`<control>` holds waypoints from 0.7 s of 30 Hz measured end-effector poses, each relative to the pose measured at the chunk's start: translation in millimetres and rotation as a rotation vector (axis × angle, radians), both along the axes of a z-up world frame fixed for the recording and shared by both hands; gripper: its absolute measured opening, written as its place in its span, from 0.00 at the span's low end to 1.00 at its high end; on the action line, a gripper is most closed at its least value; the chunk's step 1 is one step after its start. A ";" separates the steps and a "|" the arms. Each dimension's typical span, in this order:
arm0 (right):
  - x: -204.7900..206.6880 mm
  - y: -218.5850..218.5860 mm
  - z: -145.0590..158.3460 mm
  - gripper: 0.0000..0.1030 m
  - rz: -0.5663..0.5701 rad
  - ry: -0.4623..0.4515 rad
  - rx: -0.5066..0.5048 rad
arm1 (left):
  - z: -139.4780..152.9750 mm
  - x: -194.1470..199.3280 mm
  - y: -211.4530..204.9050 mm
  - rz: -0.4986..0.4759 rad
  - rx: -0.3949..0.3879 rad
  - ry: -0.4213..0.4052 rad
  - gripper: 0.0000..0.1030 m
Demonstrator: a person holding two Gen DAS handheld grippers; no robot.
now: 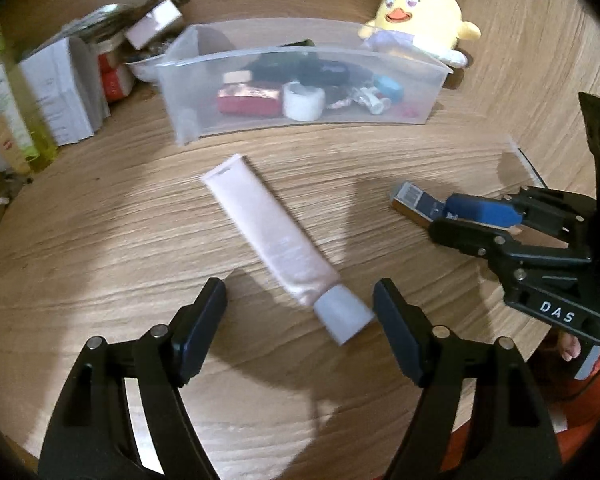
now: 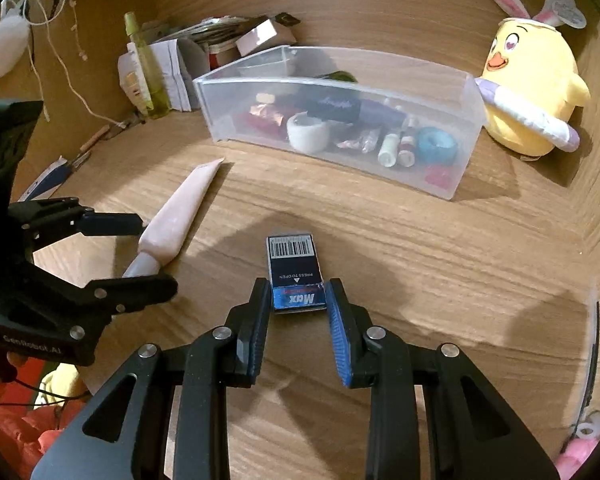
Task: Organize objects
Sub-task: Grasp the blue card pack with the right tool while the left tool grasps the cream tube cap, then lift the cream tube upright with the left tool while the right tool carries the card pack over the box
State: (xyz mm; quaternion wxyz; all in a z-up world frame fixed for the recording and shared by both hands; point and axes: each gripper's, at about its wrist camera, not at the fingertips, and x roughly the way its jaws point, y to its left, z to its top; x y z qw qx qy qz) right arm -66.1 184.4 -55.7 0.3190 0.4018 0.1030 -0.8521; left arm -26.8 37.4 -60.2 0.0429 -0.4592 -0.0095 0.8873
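Right tongs (image 2: pixel 298 300): clamped on the near end of the small dark box (image 2: pixel 294 264), one blue pad on each side; the barcode end points away toward the middle of the frame, and the box looks to lie flat on the tabletop (image 2: pixel 420 248).
Left tongs (image 1: pixel 300 304): spread wide apart, gripping nothing.
Pink tube (image 1: pixel 268 236): lies on the tabletop running diagonally from frame centre down to the lower middle; its grey cap (image 1: pixel 342 314) sits between the two fingers, nearer the right-hand one.
Pose: both tools are low over the tabletop, fingers reaching forward toward the bin.
Clear bin (image 2: pixel 400 178): upper middle of both views, past both items, filled with small cosmetics.
Yellow plush chick (image 2: pixel 528 88): upper right, just beside the bin's end.
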 end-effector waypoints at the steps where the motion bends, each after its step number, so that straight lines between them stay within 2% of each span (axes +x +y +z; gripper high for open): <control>1: 1.1 0.0 -0.3 0.26 -0.003 0.003 0.000 | -0.2 2.0 0.6 0.009 -0.015 0.012 0.66; 4: 1.6 -2.5 -0.4 0.27 -0.012 0.002 -0.004 | 1.2 2.9 2.5 0.009 -0.017 0.028 0.47; 6: 1.4 -4.7 -0.3 0.33 -0.016 -0.001 -0.011 | 1.9 2.8 2.7 0.006 -0.007 0.034 0.35; 9: 4.1 -10.0 -1.3 0.36 -0.030 0.022 -0.001 | 2.1 4.0 1.5 0.012 0.000 0.048 0.23; 12: 8.4 -14.4 -2.7 0.35 -0.039 0.057 0.021 | 2.3 7.3 -0.5 0.018 0.023 0.054 0.22; 13: 9.0 -14.9 -2.7 0.24 -0.041 0.061 0.022 | 2.3 8.9 -1.4 0.021 0.026 0.056 0.22; 16: 8.9 -14.0 -0.7 0.24 -0.031 0.032 -0.007 | 4.3 13.8 -2.8 0.022 0.041 0.066 0.22; 21: 11.7 -13.1 9.8 0.24 -0.043 0.039 -0.044 | 19.0 20.5 -5.5 0.018 0.059 0.122 0.22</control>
